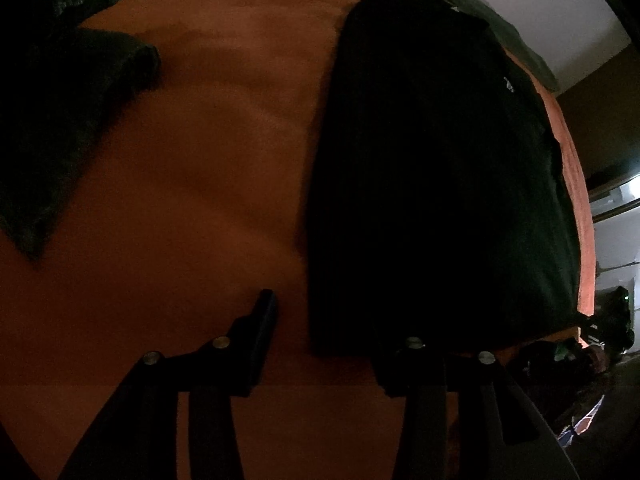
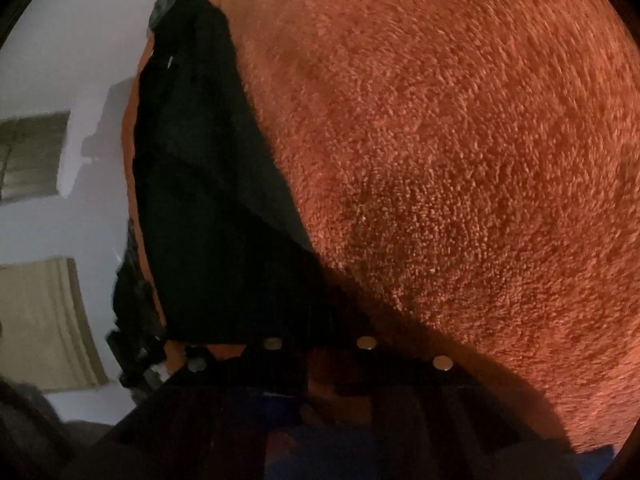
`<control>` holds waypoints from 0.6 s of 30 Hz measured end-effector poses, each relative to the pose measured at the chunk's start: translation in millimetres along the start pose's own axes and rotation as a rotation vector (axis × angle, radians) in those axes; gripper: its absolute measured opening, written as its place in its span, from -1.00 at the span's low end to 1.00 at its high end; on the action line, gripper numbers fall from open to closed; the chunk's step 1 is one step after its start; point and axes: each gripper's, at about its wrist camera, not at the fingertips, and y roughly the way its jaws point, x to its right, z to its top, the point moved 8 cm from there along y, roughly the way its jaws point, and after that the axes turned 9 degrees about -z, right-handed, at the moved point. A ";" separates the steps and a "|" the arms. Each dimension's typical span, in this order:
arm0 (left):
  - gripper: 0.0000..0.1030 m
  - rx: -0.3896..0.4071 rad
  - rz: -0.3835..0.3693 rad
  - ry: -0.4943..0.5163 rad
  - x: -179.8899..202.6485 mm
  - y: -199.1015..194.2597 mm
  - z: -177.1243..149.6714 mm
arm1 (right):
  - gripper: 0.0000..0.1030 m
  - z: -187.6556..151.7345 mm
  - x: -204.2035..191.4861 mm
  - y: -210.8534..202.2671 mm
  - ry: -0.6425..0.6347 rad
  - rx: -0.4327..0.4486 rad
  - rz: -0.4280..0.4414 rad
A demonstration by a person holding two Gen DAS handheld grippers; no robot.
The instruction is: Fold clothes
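Left gripper (image 1: 320, 344): you are holding fingers apart, astride black folded garment (image 1: 432, 184) edge | right gripper (image 2: 320, 356): fingers together, contents unclear | handling: soft, limp; pinch hem.

A dim room in a home: dark clothes (image 1: 432, 168) lie on an orange fleece blanket (image 2: 460, 160) spread over what looks like a bed, beside plain white walls (image 2: 72, 60) and a cluttered floor corner (image 1: 600, 344).

An orange fleece blanket (image 1: 224, 168) is spread across the whole surface. A white wall (image 2: 80, 40) is seen beyond its edge, and clutter (image 1: 592, 344) below its corner.
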 end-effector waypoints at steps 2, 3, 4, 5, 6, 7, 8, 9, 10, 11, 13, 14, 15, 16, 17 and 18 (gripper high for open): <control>-0.11 -0.005 -0.034 -0.030 -1.8 0.4 2.5 | -0.90 0.7 -5.6 0.1 -0.038 0.001 -0.028; -0.11 -0.010 -0.064 -0.047 -1.5 -0.1 2.9 | -0.90 1.1 -7.2 -0.2 -0.046 0.003 -0.037; -0.11 -0.016 -0.097 -0.064 -1.2 -0.7 3.0 | -0.90 1.6 -8.8 -0.5 -0.055 0.005 -0.047; -0.11 -0.022 -0.123 -0.075 -0.9 -1.0 2.9 | -0.90 2.0 -10.4 -0.7 -0.063 0.007 -0.056; -0.11 -0.032 -0.141 -0.085 -2.1 -1.4 2.5 | -0.91 2.4 -12.0 -1.0 -0.071 0.009 -0.065; -0.11 -0.044 -0.157 -0.096 -3.8 -1.8 2.1 | -0.91 2.5 -13.0 -1.9 -0.079 0.014 -0.072; -0.11 -0.055 -0.174 -0.107 -5.5 -2.3 1.6 | -0.91 2.5 -13.9 -2.9 -0.084 0.019 -0.077; -0.11 -0.064 -0.187 -0.114 -5.7 -3.2 0.1 | -0.91 2.2 -14.9 -3.2 -0.086 0.021 -0.078; -0.11 -0.075 -0.209 -0.125 -7.8 -4.6 0.7 | -0.91 1.9 -15.8 -3.3 -0.085 0.023 -0.079; -0.11 -0.084 -0.228 -0.138 -10.9 -4.8 3.6 | -0.91 2.8 -18.4 -3.0 -0.088 0.028 -0.079; -0.08 -0.112 -0.243 -0.151 -12.0 -2.3 0.2 | -0.91 6.4 -19.4 -5.0 -0.096 0.034 -0.080; -0.03 -0.132 -0.248 -0.158 -13.4 -0.1 0.7 | -0.91 7.1 -19.7 -5.6 -0.098 0.034 -0.078; -0.02 -0.133 -0.242 -0.156 -12.8 0.5 -0.7 | -0.91 7.7 -19.5 -5.2 -0.093 0.032 -0.075; -0.02 -0.126 -0.233 -0.149 -11.4 0.5 -3.2 | -0.90 8.8 -18.8 -4.4 -0.086 0.030 -0.072; -0.08 -0.117 -0.209 -0.127 -6.7 0.2 -7.5 | -0.90 9.9 -18.0 -3.6 -0.079 0.027 -0.069; -0.54 -0.108 -0.180 -0.098 -0.8 -0.1 -12.5 | -0.90 10.5 -17.2 -2.9 -0.073 0.025 -0.066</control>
